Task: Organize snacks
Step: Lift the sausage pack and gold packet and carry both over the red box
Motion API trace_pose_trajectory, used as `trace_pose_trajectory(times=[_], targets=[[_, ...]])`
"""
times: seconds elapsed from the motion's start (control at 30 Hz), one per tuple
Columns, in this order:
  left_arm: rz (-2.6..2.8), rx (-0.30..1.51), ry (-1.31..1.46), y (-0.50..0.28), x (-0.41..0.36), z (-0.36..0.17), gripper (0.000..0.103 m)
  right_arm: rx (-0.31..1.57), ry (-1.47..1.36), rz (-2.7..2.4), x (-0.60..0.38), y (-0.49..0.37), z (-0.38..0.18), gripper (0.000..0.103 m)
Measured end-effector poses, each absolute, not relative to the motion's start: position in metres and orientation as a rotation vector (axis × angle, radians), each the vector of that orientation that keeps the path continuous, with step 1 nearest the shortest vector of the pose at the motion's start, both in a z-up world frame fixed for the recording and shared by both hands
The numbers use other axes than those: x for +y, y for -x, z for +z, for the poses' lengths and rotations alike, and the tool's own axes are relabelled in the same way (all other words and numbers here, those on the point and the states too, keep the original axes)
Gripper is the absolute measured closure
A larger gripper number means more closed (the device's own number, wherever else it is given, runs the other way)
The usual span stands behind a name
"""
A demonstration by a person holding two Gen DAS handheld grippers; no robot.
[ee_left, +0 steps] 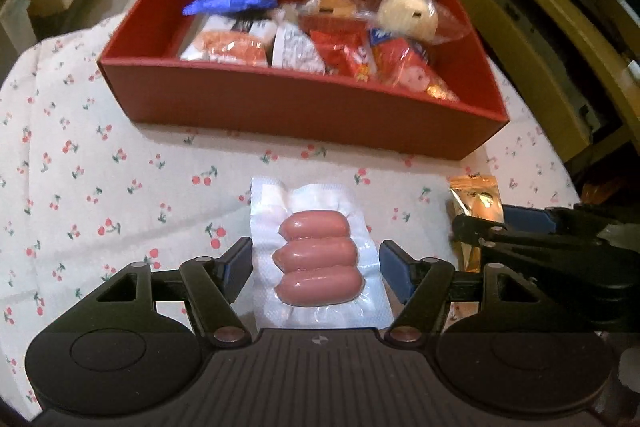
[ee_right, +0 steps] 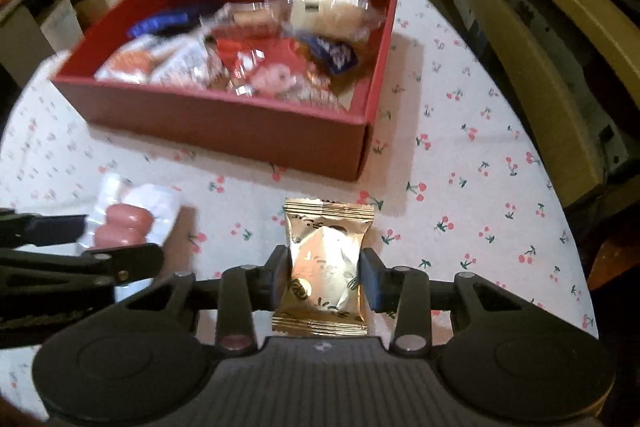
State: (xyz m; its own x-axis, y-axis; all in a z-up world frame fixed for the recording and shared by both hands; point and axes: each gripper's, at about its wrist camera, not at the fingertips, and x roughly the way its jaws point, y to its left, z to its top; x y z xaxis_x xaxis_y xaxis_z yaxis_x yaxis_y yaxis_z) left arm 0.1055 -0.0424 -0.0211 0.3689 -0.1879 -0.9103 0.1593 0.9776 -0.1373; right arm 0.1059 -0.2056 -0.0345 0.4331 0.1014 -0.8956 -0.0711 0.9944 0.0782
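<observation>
Red box (ee_left: 304, 107), pink sausages (ee_left: 316, 259), gold packet (ee_right: 326, 267), cherry-print white cloth (ee_left: 100, 187).

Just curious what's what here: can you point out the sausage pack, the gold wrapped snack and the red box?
sausage pack (ee_left: 318, 263): left wrist view, on the middle sausage.
gold wrapped snack (ee_right: 325, 259): right wrist view, middle of the wrapper.
red box (ee_left: 280, 103): left wrist view, near outer wall.

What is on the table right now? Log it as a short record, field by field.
surface: round table under a cherry-print cloth
container: red box, open, already holding mixed wrapped snacks
left gripper: jaws around the sausage pack, pads at the pack's edges
right gripper: shut on the gold packet
still outside the box: sausage pack, gold packet
position: both items lie on the near side of the box, side by side
</observation>
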Motion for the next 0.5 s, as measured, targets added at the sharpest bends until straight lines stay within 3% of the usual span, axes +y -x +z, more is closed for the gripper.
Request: trace_pose_trajectory(times=[0.5], targets=[[-0.250, 1.072, 0.109, -0.113, -0.030, 0.022, 0.029, 0.957, -0.163, 0.186, -0.208, -0.094, 0.017, 0.057]])
